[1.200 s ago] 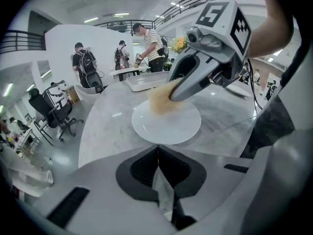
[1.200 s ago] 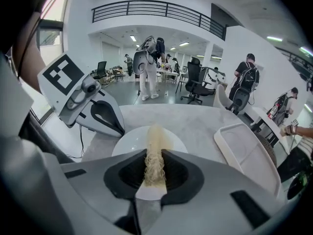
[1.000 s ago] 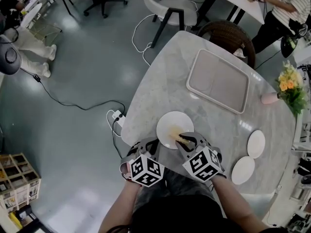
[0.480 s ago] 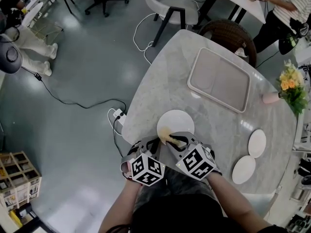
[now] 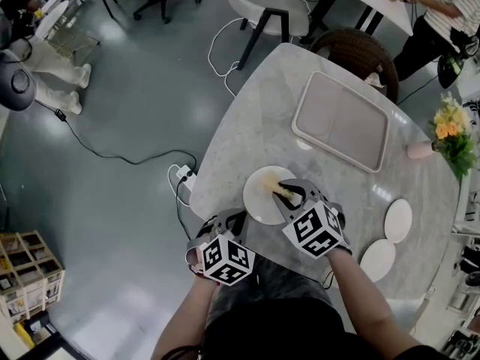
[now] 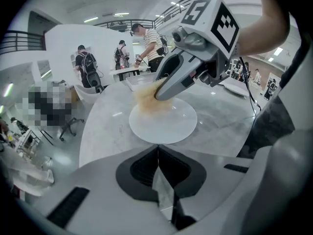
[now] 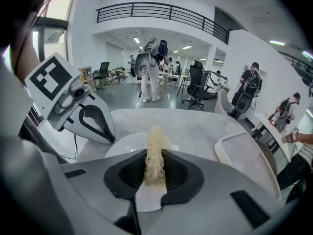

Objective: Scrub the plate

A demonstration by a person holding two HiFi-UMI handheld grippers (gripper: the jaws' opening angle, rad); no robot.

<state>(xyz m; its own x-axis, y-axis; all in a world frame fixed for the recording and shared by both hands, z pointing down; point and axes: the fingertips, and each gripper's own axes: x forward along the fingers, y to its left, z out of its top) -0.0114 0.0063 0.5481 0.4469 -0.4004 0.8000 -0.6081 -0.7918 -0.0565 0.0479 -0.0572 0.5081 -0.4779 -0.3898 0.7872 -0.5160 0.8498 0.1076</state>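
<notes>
Your right tongs [image 7: 155,152] are pinching a pale, straw-like scrubber [image 7: 155,135], whose frayed end pokes out past the tips. Down from your head view, the plate [image 5: 262,197] lies on the marble bench [image 5: 255,118], close to the bench's near edge and right in front of you. The right tongs reach in over the plate's right half, and the scrubber's end sits on the plate's face near the middle. The left gripper view shows it nicely: the scrubber is a tan blur at the right tongs' tip, with a brownish smear [image 6: 146,102] on the far side of the white plate.

Your left tongs [image 6: 157,150] are pressed together with nothing between them. They point straight at the plate, tips right at its near rim, though whether they touch it I can't tell. So both tongs crowd the plate: left at the near-left rim, right over the top.

Further back on the bench lies a rectangular tray [image 5: 341,122], well apart from the plate. Two small plates [image 5: 397,220] sit off to your right and flowers [image 5: 450,130] stand at the far right edge.
</notes>
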